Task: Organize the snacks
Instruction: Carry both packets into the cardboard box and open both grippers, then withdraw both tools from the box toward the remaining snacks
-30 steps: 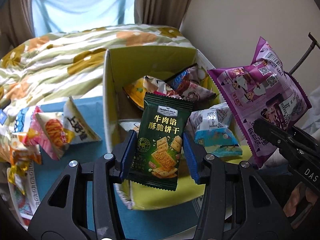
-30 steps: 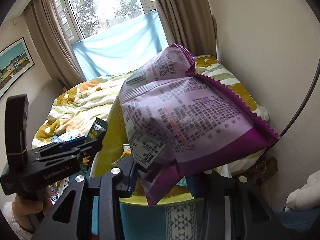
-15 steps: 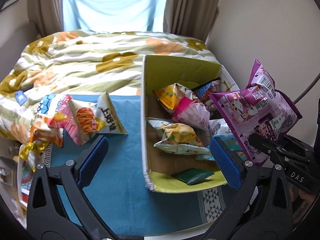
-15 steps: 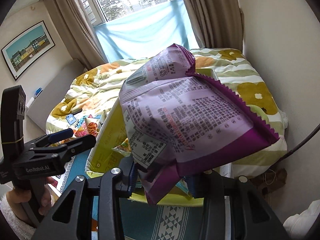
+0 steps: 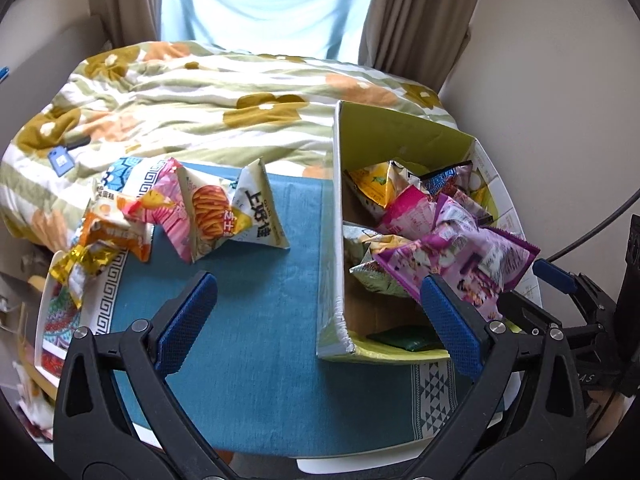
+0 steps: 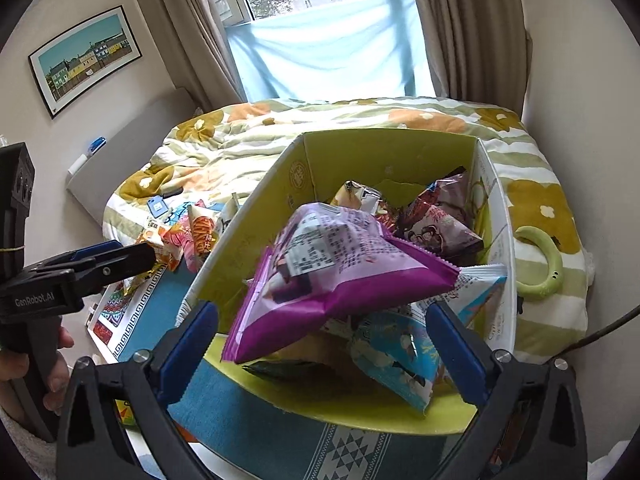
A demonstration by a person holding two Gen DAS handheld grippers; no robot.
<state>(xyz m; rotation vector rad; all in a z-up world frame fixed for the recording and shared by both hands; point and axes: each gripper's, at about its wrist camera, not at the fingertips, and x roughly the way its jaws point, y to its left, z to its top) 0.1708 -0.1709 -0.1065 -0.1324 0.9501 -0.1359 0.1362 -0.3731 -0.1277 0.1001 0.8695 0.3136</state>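
Several crinkled foil snack packets are seen already gathered in the yellow-green cardboard box [image 6: 384,156], where a purple plastic snack bag [image 6: 340,276] lies just ahead of the right gripper [image 6: 320,356], whose jaws are opening and clear of it. The left gripper [image 5: 316,324] is held wide and empty; ahead to its left, a loose pile of orange and pink snack packets [image 5: 192,216] is left on the blue cloth [image 5: 256,360].

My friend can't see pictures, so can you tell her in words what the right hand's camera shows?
A purple snack bag is dropping free between the right gripper's opening blue jaws into a yellow-green box already holding other snack packets. The box stands on a blue cloth beside a flowery bed, and the left gripper is at the left edge.
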